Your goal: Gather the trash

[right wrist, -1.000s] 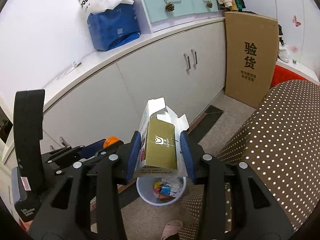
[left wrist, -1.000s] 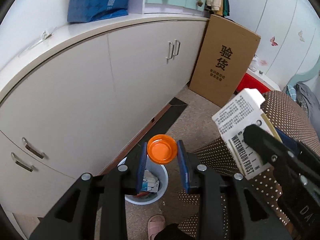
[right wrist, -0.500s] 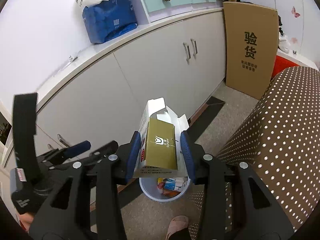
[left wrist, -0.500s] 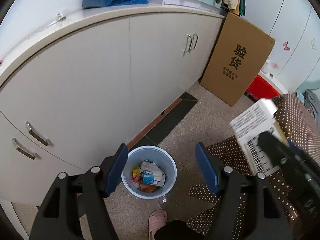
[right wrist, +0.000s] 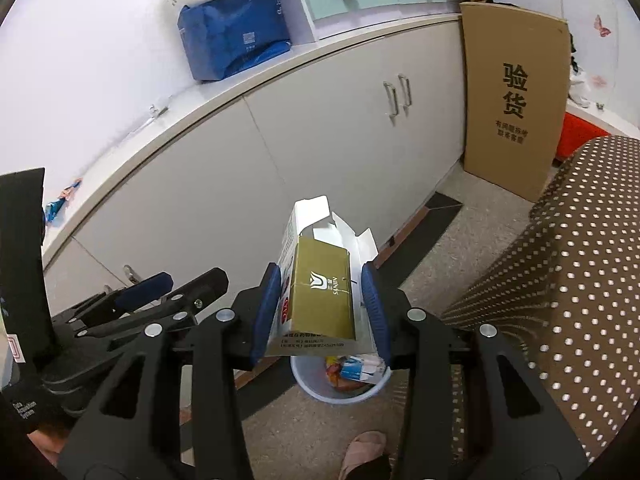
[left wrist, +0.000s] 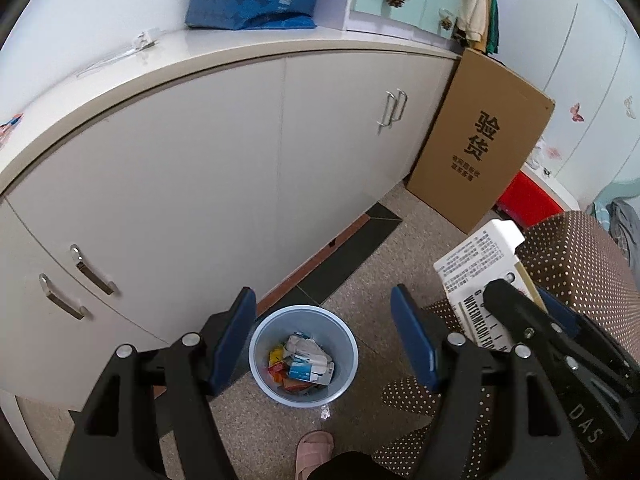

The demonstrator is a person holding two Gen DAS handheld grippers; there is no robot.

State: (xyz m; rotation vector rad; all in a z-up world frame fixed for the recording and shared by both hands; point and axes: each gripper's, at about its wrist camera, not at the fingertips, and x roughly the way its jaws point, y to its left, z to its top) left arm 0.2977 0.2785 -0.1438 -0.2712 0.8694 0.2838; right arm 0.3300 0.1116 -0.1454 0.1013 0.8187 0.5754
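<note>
Two grippers over one bin. Left gripper (left wrist: 324, 344): blue-padded fingers spread wide, nothing between them, the jaws having just been opening; seen through the gap, well below the fingertips, stands the pale blue round plastic waste bin (left wrist: 262, 376), holding a heap of crumpled wrappers and small cartons (left wrist: 304, 364); an orange item lies among them, too small to identify. Right gripper (right wrist: 320, 312): pads pressed on both flanks of an olive-gold and white cardboard carton with its top flaps torn open (right wrist: 320, 296); carton tilted, open end pointing away from the fingers; the bin's rim shows just under the carton's near edge in the right wrist view. Beside the right fingers, on their outer side, a brown fabric surface with white dots (right wrist: 560, 300); ahead of both fingertips, a long white cabinet (left wrist: 200, 184); beyond it, a tall brown cardboard box leaning upright (left wrist: 480, 152); below the fingers, a foot in a pink slipper (left wrist: 314, 450).

Risks, as judged: the carton is long against the bin's mouth, so release while tilted may catch the rim and tumble to the floor; the open flaps may snag a pad on release; the contents sit fairly high, so the carton may perch and topple out; the two grippers sit close together, so a sideways shift could knock one against the other.
</note>
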